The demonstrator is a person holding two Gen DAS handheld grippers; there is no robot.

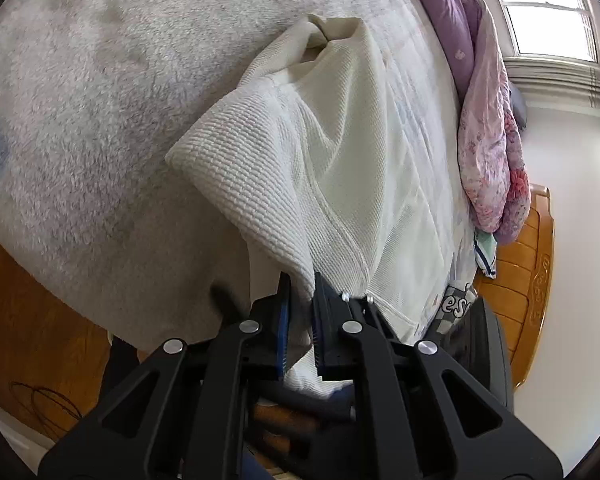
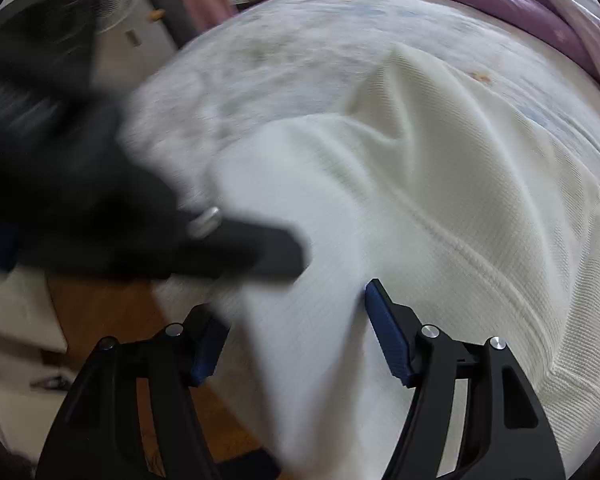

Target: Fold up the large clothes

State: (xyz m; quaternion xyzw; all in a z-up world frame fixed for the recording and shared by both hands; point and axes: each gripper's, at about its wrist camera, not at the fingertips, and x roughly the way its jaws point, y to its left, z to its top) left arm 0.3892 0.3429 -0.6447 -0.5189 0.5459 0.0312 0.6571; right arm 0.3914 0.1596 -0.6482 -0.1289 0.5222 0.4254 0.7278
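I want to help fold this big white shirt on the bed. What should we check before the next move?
1. Left gripper pinching the white shirt: ok, cloth is clamped between its fingers.
2. Right gripper ready to grab: ok, its fingers are wide open with cloth between them.
3. Right gripper holding cloth: not ok, nothing is pinched yet.
4. Shirt lying flat on the bed: not ok, it is bunched and lifted.
5. Purple quilt clear of the shirt: ok, it lies along the far side.
6. Which part of the shirt the left gripper holds: cannot tell.
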